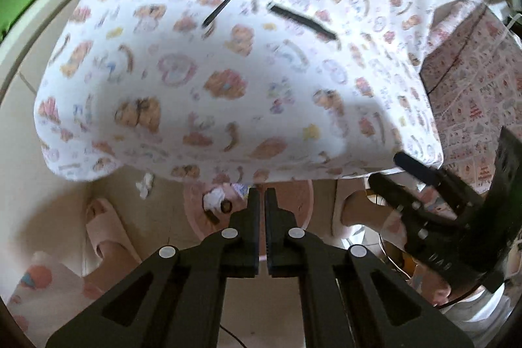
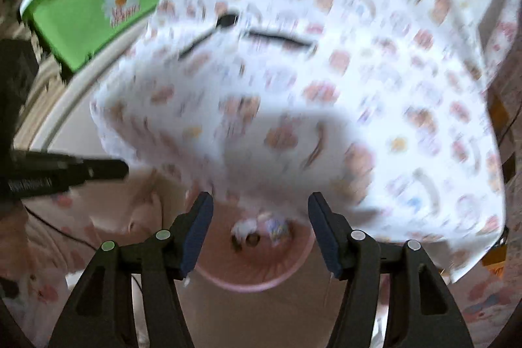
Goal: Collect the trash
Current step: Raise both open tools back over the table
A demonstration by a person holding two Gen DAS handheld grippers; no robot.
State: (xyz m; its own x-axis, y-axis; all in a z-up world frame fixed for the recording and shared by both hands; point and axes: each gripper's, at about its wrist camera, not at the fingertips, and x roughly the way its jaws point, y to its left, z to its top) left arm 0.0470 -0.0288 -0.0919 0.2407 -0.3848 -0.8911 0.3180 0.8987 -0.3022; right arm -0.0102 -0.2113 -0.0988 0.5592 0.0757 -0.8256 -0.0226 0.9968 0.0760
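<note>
lying in pink bin [image 2: 261, 279] below parted right gripper [image 2: 261, 237]: trash [image 2: 257, 229]

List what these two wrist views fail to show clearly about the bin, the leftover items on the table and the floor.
- Pink bin: left wrist view, the tablecloth's edge and the shut left gripper cover most of it.
- Bin contents: right wrist view, too blurred to identify.
- Black spoon and black strip: motion blur; what the strip is cannot be told.
- White scrap on the floor: too small to identify.
</note>
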